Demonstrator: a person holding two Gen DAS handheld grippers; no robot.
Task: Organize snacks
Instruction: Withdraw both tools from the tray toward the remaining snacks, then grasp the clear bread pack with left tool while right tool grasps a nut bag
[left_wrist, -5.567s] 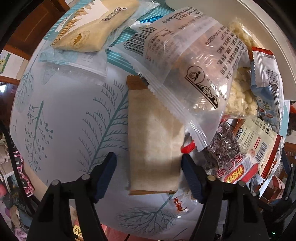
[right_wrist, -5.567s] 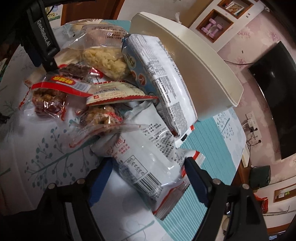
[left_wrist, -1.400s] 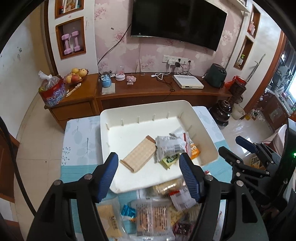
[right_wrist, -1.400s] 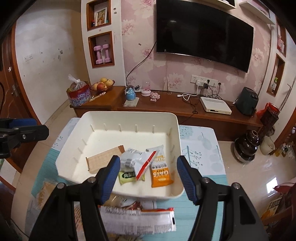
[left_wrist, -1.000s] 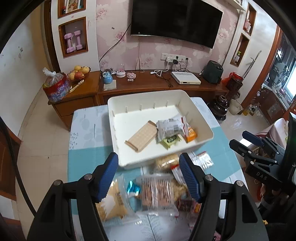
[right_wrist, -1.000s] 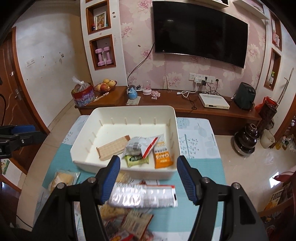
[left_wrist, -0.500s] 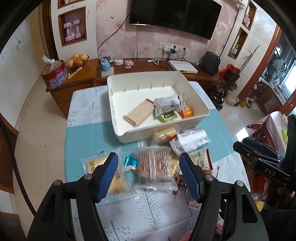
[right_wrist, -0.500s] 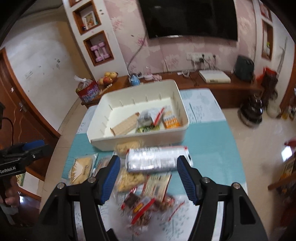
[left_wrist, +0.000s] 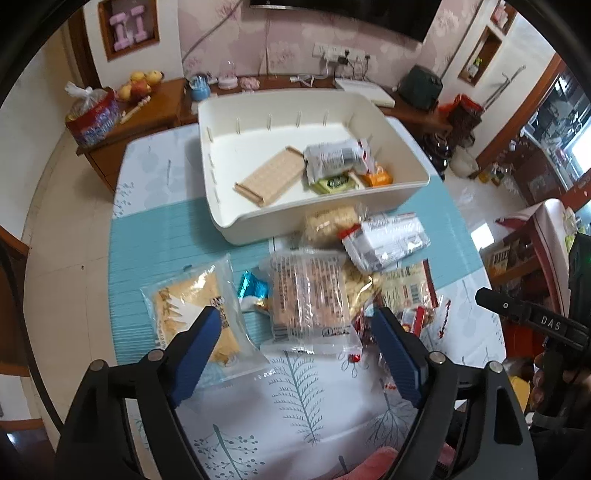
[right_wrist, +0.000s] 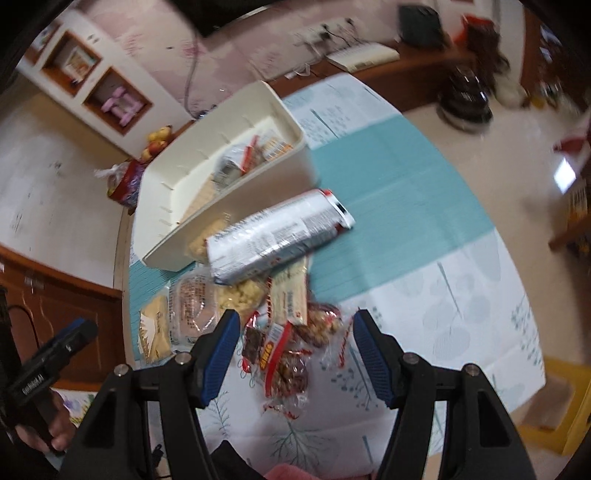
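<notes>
The left gripper (left_wrist: 295, 354) is hanging over the near end of the desk (left_wrist: 303, 398), its blue fingers (left_wrist: 195, 354) spreading wider right now with nothing gripped between them. Just beyond its tips a clear packet of pale biscuits (left_wrist: 308, 291) is lying flat, and beside that, to the left, a yellow cake packet (left_wrist: 192, 306) is resting on the teal runner (left_wrist: 162, 240), with a small shiny blue wrapper (left_wrist: 251, 288) between the two.

The right gripper (right_wrist: 291, 350) is hovering above the other side of the pile, fingers (right_wrist: 369, 354) standing apart and empty. Under them a red-edged packet of dark nutty pieces (right_wrist: 291, 365) is lying on the leaf-print cloth; the picture is blurring here, so the contents are probably nuts or brittle. Farther out a long silver bag (right_wrist: 273, 236) is sitting across the heap, one end leaning near the white bin (right_wrist: 173, 236).

That white bin (left_wrist: 258, 221) is standing at the far side of the desk, touching the pile, and is holding a tan wafer bar (left_wrist: 273, 177), a grey-white packet (left_wrist: 332, 158), a green packet (left_wrist: 336, 182) and an orange one (left_wrist: 378, 179)
</notes>
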